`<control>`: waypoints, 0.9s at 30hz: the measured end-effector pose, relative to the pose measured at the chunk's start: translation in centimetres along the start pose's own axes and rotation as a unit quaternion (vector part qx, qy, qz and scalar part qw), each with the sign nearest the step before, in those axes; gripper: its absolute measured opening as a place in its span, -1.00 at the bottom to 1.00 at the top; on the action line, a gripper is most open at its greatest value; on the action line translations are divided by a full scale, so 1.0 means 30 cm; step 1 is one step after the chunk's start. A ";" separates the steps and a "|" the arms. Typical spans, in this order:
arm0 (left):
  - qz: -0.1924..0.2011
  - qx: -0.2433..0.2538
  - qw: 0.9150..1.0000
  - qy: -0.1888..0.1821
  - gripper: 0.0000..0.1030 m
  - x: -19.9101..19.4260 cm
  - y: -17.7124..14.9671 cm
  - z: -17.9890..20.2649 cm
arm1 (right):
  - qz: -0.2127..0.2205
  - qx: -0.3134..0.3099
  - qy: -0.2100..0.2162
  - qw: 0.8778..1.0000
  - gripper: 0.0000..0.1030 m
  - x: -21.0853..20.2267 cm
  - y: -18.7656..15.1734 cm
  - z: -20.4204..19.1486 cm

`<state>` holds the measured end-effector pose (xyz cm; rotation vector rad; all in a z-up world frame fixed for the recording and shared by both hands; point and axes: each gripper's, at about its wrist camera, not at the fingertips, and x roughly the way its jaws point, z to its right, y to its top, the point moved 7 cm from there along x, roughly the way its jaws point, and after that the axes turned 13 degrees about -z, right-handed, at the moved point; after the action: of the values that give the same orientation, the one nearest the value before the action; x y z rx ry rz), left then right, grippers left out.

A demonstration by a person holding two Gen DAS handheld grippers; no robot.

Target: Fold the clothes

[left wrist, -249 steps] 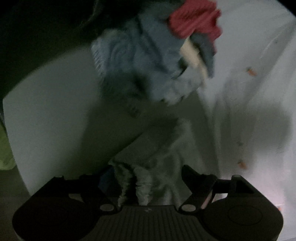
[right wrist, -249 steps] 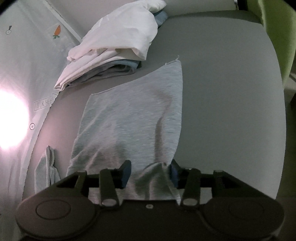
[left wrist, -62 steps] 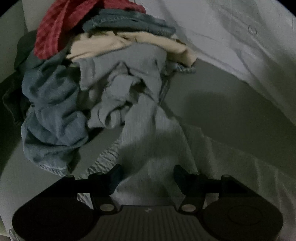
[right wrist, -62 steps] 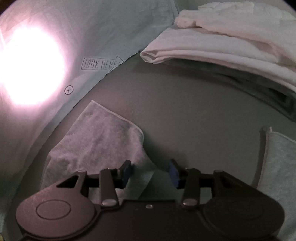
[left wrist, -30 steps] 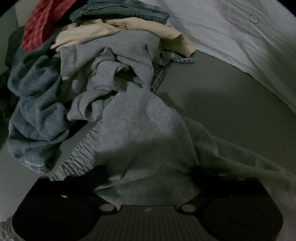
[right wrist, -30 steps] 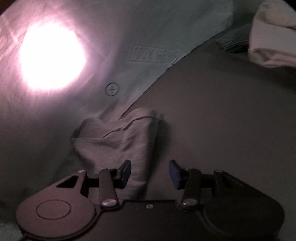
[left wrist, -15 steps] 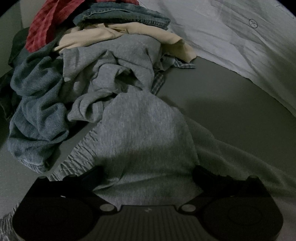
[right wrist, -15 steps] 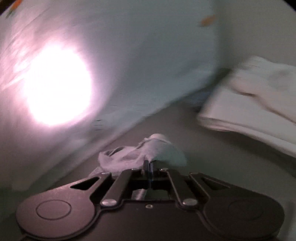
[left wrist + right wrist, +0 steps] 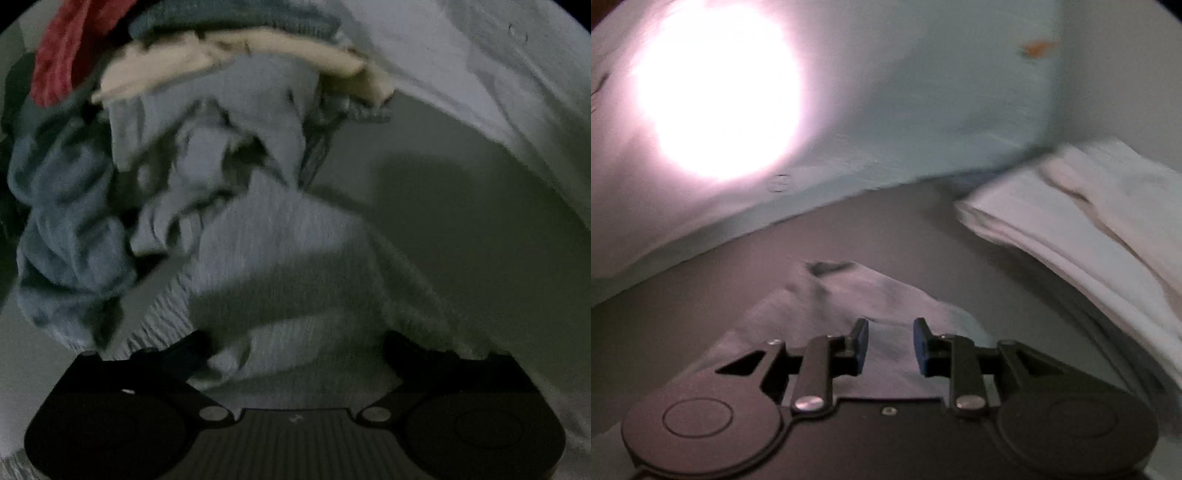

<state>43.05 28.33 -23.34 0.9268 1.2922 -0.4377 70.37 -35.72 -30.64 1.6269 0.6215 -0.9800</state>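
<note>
In the left wrist view a grey ribbed garment (image 9: 280, 266) trails from a pile of unfolded clothes (image 9: 155, 140) down over my left gripper (image 9: 295, 343). Its fingers stand wide apart and the cloth drapes between and over them, hiding the tips. In the right wrist view a small light grey cloth (image 9: 849, 295) lies crumpled on the grey surface (image 9: 894, 229). My right gripper (image 9: 891, 343) sits just above its near end, jaws apart, holding nothing.
The pile holds red (image 9: 62, 55), cream (image 9: 236, 55) and blue (image 9: 66, 221) pieces. A stack of folded white garments (image 9: 1082, 221) lies at the right. A pale sheet (image 9: 886, 110) with a bright glare backs the surface.
My right gripper was shut on the small cloth half a second ago and has opened, leaving it on the surface. The left gripper stays under the grey garment, the view shifting slightly.
</note>
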 end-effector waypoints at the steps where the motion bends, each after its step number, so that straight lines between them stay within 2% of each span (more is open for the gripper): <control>1: 0.008 -0.001 1.000 -0.008 0.86 -0.020 0.015 -0.001 | -0.004 -0.009 0.007 1.000 -0.46 0.022 0.018 -0.019; 3: 0.021 -0.010 0.999 -0.028 0.82 -0.056 0.054 -0.005 | -0.012 -0.016 0.015 1.000 -0.41 0.064 0.045 -0.044; 6: 0.027 -0.028 0.997 -0.060 0.61 -0.079 0.108 -0.007 | -0.026 -0.020 0.021 0.999 -0.27 0.124 0.071 -0.069; 8: 0.018 -0.036 0.996 -0.078 0.44 -0.068 0.136 0.005 | -0.037 -0.021 0.024 0.999 -0.17 0.167 0.085 -0.082; 13: -0.031 0.009 0.997 -0.075 0.41 0.023 0.200 0.127 | -0.051 -0.014 0.032 0.998 -0.06 0.249 0.089 -0.113; 14: -0.044 0.017 0.996 -0.072 0.31 0.045 0.206 0.153 | -0.050 -0.018 0.029 0.998 -0.06 0.262 0.088 -0.119; 15: -0.056 0.021 0.996 -0.064 0.20 0.069 0.209 0.176 | -0.049 -0.026 0.025 0.998 -0.14 0.273 0.087 -0.125; 16: -0.063 0.020 0.997 -0.051 -0.26 0.089 0.211 0.188 | -0.048 -0.034 0.019 0.998 -0.56 0.279 0.087 -0.130; 17: -0.059 0.012 0.998 -0.028 -0.80 0.104 0.213 0.190 | -0.048 -0.041 0.020 0.998 -0.84 0.283 0.086 -0.135; 18: -0.049 0.005 0.999 -0.009 -0.96 0.109 0.216 0.190 | -0.047 -0.045 0.027 0.997 -0.97 0.279 0.085 -0.139; 23: -0.014 -0.055 0.998 -0.023 -1.00 0.071 0.239 0.131 | 0.026 -0.076 0.016 0.997 -0.98 0.124 0.099 -0.105; 27: -0.007 -0.113 0.992 -0.060 -1.00 0.010 0.246 0.022 | 0.082 -0.025 0.029 0.996 -0.98 -0.059 0.092 0.035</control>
<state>48.98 32.18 -21.14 0.6905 1.2104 -0.3444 71.36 -37.33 -27.77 1.6394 0.5369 -0.7938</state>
